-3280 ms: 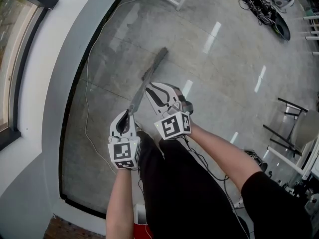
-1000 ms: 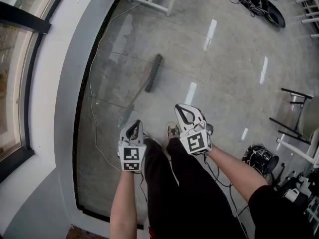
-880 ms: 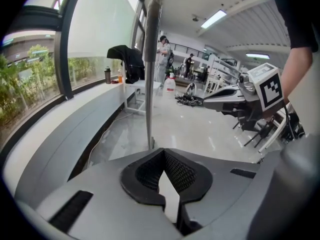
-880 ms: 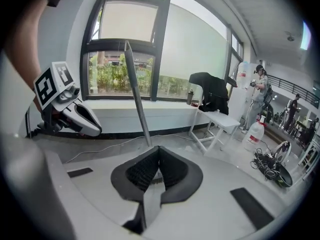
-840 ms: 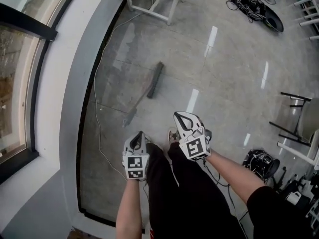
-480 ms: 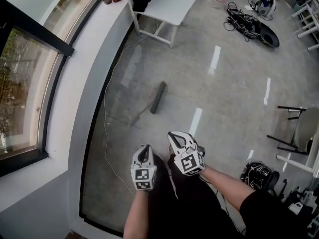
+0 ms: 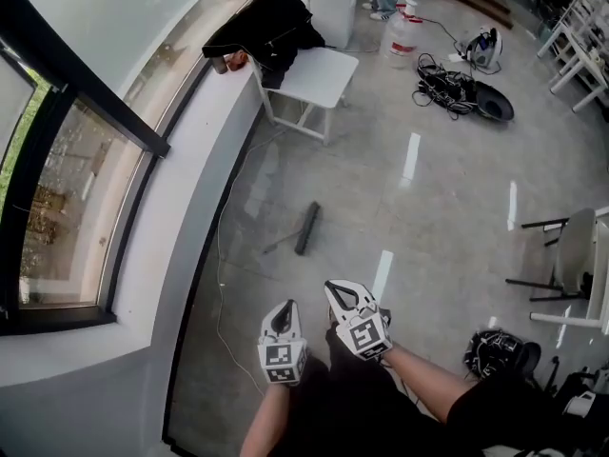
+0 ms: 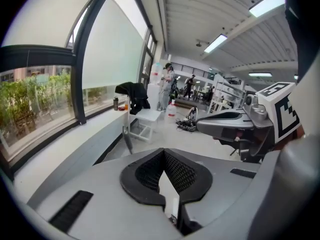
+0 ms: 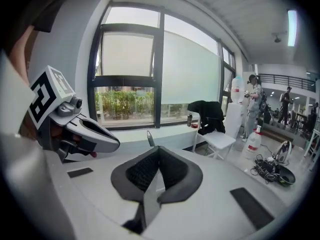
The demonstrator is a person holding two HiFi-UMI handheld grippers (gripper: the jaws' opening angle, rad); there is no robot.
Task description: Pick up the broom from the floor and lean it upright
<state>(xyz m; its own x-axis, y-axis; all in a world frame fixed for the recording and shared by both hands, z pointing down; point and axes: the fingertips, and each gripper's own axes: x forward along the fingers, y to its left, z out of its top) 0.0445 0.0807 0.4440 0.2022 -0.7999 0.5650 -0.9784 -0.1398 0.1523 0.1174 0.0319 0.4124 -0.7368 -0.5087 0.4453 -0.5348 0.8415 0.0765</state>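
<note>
The broom's dark head rests on the grey floor, and its thin grey handle slants from it toward the lower left. My left gripper and right gripper are side by side, high above the floor in front of my legs. In the left gripper view the jaws are shut, a pale strip shows between the pads and the handle sticks out past them. The right gripper is shut on a flat grey strip, and the handle shows beyond its tips.
A white chair stands ahead by the window ledge, with a black jacket on the ledge. A white cable runs along the floor by the wall. Tangled cables, a jug and chair frames lie to the right.
Both grippers have risen together, well away from the floor, and stayed shut. The view has pulled back, so the broom looks smaller. Its head keeps its place on the floor.
</note>
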